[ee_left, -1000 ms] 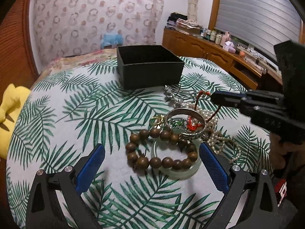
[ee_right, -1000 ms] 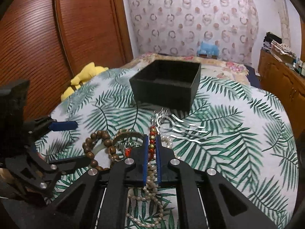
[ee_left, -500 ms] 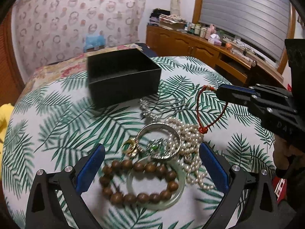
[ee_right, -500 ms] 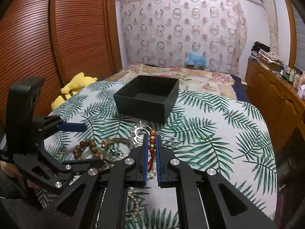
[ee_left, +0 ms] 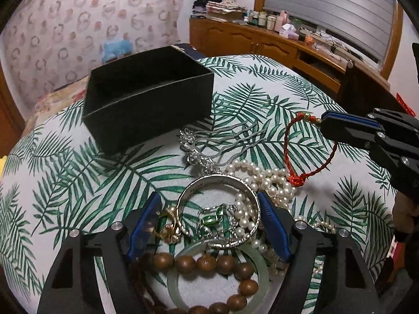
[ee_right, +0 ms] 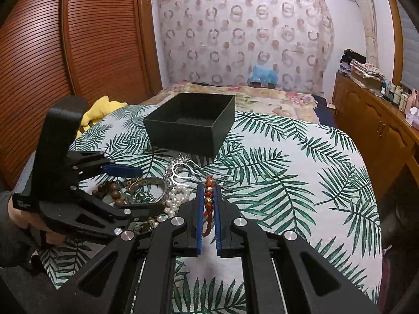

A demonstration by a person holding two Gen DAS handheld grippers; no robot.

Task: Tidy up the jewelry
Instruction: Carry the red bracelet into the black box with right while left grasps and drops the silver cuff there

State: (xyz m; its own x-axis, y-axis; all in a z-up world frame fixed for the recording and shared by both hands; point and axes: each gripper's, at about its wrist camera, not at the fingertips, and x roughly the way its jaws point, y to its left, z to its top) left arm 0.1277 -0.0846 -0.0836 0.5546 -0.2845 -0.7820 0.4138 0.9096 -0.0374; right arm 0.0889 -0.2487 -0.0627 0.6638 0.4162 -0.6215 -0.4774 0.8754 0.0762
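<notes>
So right now the right gripper is pinched tight on the beaded end of the red cord bracelet, holding it up off the pile. From the left wrist view the loop hangs down from the blue pads, and its knotted bottom end looks like it's just about touching the pearl strand; I can't tell if it's fully clear. The loop's long axis runs roughly top to bottom, bead end up by the jaws, knot end pointing at the table.

Meanwhile the left gripper is spread wide, straddling the silver bangle without touching it as far as I can see. The wooden bead bracelet and jade bangle sit right below it, the silver hair comb a bit further out.

My read: this is the carry step for the first piece. The black box sits open behind the heap on the palm-print tablecloth. Next move probably needs a lift high enough that the knot doesn't snag the pearls, then forward over the box rim before letting go.
</notes>
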